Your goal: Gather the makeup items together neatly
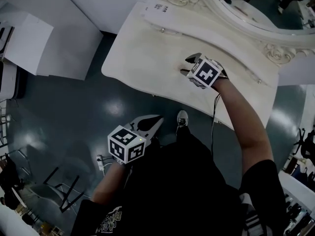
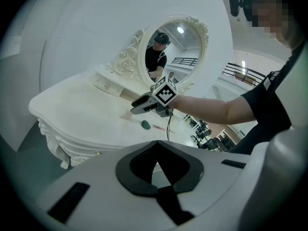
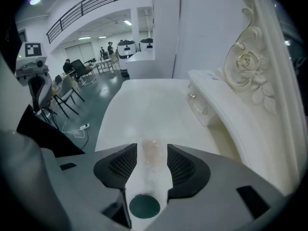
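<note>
Green-capped tube (image 3: 150,177) (frosted body) lies between parted right tongs (image 3: 153,148).

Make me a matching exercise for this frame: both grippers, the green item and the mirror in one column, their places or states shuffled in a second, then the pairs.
Things:
1. left gripper
2. right gripper
3. dark green egg-shaped item
4. oval mirror

Places or states:
a. upright at the back of the white table
b. jaws together, empty, off the table over the floor
c. lying on the tabletop
d. over the tabletop, jaws apart, a pale tube between them

Pairs: 1-b; 2-d; 3-c; 4-a
</note>
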`<state>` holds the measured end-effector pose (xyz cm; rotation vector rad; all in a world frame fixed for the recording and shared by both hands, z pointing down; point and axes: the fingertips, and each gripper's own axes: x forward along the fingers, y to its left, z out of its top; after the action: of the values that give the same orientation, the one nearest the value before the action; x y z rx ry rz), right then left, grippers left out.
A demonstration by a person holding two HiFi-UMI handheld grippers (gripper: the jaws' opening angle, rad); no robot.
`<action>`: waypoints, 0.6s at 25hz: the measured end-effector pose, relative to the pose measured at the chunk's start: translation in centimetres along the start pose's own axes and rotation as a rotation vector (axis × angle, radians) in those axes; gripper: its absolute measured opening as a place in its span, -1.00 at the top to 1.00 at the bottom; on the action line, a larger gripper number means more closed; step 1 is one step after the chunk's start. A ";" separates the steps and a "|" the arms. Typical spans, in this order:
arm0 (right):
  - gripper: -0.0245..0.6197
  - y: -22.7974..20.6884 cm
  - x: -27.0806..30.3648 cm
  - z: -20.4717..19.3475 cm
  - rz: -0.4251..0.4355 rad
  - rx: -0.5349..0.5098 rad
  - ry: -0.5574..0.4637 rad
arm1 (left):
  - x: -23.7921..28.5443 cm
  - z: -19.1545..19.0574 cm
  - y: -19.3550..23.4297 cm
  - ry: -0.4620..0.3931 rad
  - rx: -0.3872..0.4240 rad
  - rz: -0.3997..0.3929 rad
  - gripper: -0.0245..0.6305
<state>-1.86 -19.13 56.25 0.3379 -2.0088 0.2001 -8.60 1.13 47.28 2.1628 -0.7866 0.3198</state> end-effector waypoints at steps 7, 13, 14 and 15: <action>0.82 -3.3 -15.0 -0.9 -0.295 0.346 -0.450 | -0.2 1.7 -0.9 0.009 0.082 -0.054 0.90; 0.83 -1.6 -27.7 -7.2 -0.583 0.738 -0.807 | 0.6 3.3 -2.7 -0.001 0.169 -0.109 0.90; 0.83 -0.5 -28.9 -8.1 -0.615 0.785 -0.848 | 0.8 3.6 -3.1 -0.001 0.184 -0.123 0.90; 0.83 0.6 -29.8 -8.9 -0.646 0.815 -0.871 | 1.1 3.7 -3.5 0.002 0.199 -0.138 0.90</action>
<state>17.97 -11.55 33.55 1.8090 -2.4171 0.5166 -5.70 -0.45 43.25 2.3895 -0.6217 0.3406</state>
